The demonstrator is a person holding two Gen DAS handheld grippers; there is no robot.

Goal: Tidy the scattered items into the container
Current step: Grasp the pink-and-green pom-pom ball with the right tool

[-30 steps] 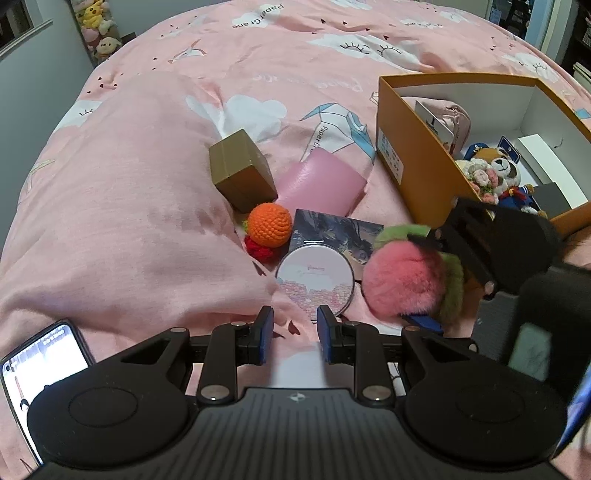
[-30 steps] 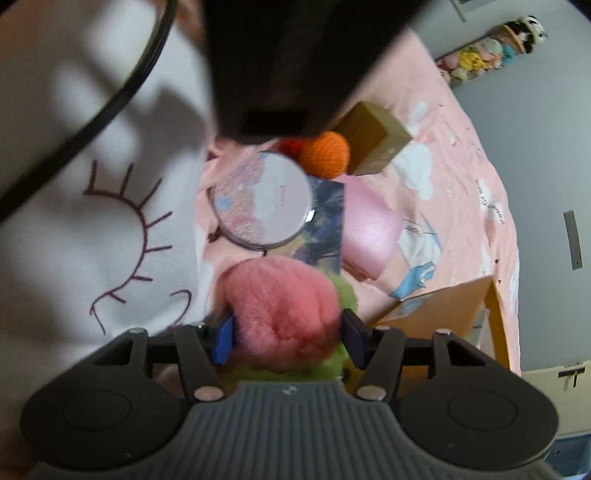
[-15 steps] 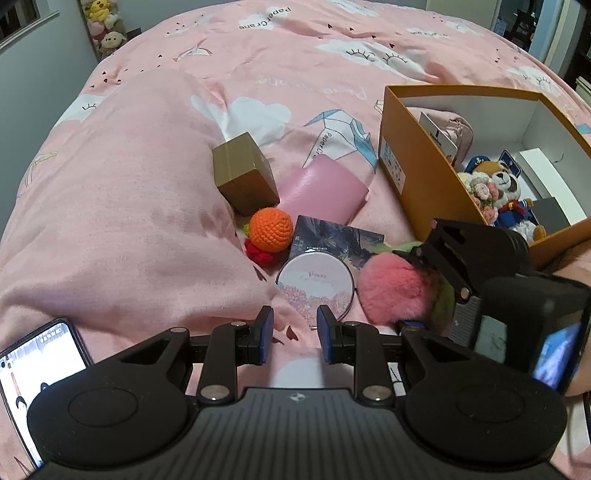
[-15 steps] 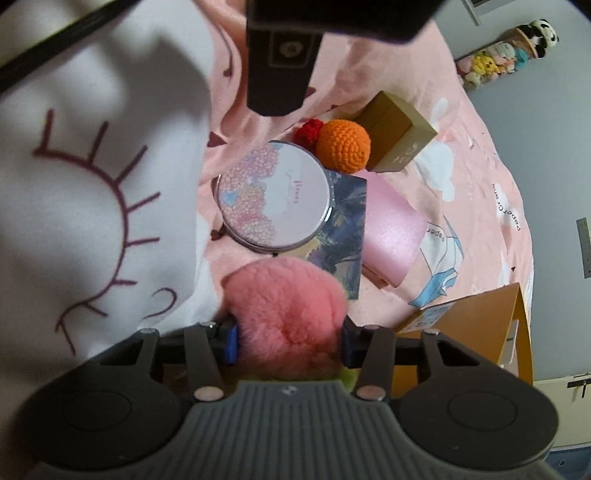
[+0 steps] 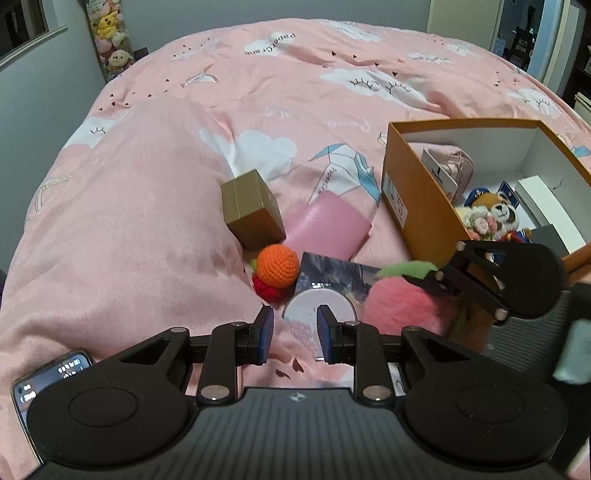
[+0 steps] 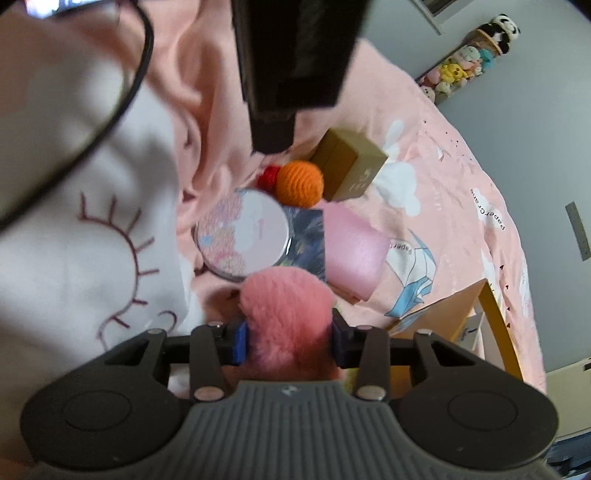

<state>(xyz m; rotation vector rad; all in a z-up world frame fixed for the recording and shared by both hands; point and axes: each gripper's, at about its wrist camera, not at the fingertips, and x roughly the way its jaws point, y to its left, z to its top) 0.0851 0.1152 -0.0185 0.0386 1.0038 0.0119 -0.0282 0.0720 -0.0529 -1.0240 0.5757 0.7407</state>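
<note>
I am leaning over a wide bed (image 5: 147, 229) whose pink duvet, printed with white clouds, closed eyes and paper cranes, fills most of what I see. Beyond the bed's far left corner a tall stack of plush toys (image 5: 110, 40) stands against a grey wall (image 5: 37, 110). Past the bed's far right corner a doorway (image 5: 524, 33) opens into a dimmer room. The light is soft and even.
</note>
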